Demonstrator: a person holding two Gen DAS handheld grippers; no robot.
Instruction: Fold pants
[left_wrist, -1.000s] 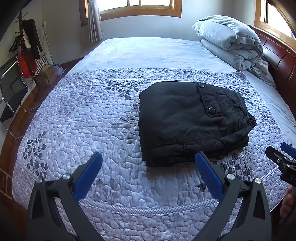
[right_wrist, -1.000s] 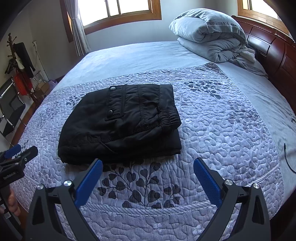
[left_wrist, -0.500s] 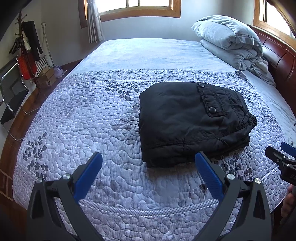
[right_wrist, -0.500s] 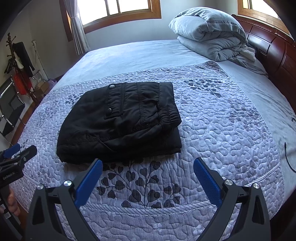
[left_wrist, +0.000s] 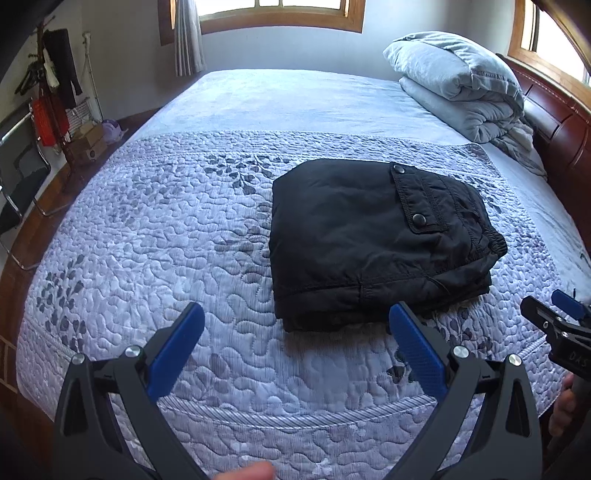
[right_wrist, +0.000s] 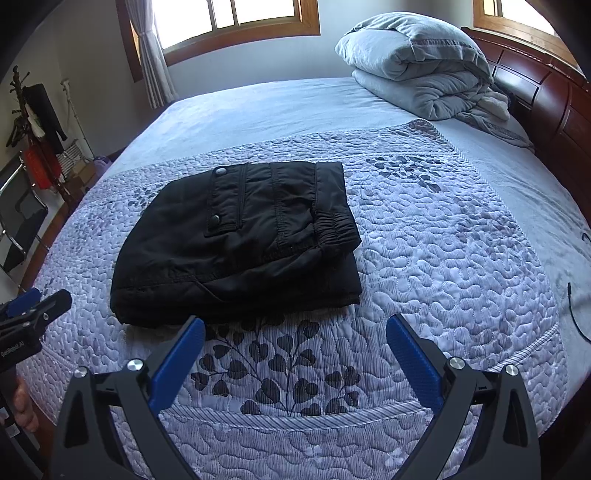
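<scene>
Black pants (left_wrist: 373, 240) lie folded in a compact rectangle on the purple quilted bedspread (left_wrist: 166, 236), pocket flap with snap buttons on top. They also show in the right wrist view (right_wrist: 243, 240). My left gripper (left_wrist: 295, 332) is open and empty, held just short of the pants' near edge. My right gripper (right_wrist: 295, 336) is open and empty, also just short of the near edge. Each gripper shows at the edge of the other's view: the right one (left_wrist: 554, 325), the left one (right_wrist: 33, 310).
A folded grey duvet (left_wrist: 458, 85) lies at the head of the bed by the dark wooden headboard (left_wrist: 561, 122). A chair (left_wrist: 18, 177) and a coat rack (left_wrist: 51, 85) stand left of the bed. A black cable (right_wrist: 576, 314) lies at the right edge.
Both grippers have shifted only slightly; the view has drifted a little. The pants lie as before and both grippers stay open.
</scene>
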